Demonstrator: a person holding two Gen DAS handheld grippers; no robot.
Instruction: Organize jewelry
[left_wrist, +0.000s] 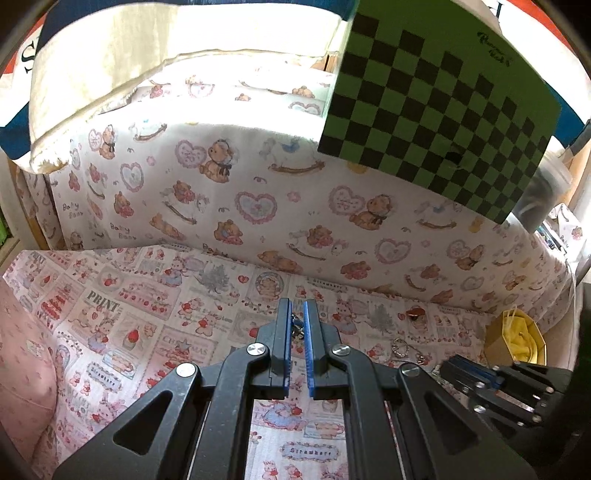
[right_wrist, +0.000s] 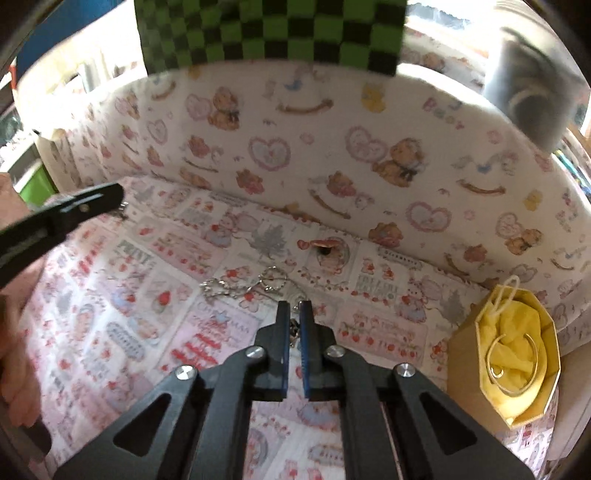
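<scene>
Left gripper (left_wrist: 297, 314) clenched on a small blue-and-metal jewelry piece (left_wrist: 296, 328), held over the printed cloth (left_wrist: 147, 314). Silver chain (right_wrist: 243, 284) mid-cloth – right gripper (right_wrist: 294, 314) clamped on its near end. Yellow gift bag (right_wrist: 509, 354) far right.

We list: a matt printed cotton-like cloth (right_wrist: 110, 295) with strawberries; a shiny silver metal chain (right_wrist: 236, 286); a smooth gold paper bag (right_wrist: 469, 369) holding crinkled yellow tissue (right_wrist: 517, 343); matt black plastic gripper arms.

Home, teddy-bear print fabric (left_wrist: 258, 206), yellow gift bag (right_wrist: 506, 354)
</scene>
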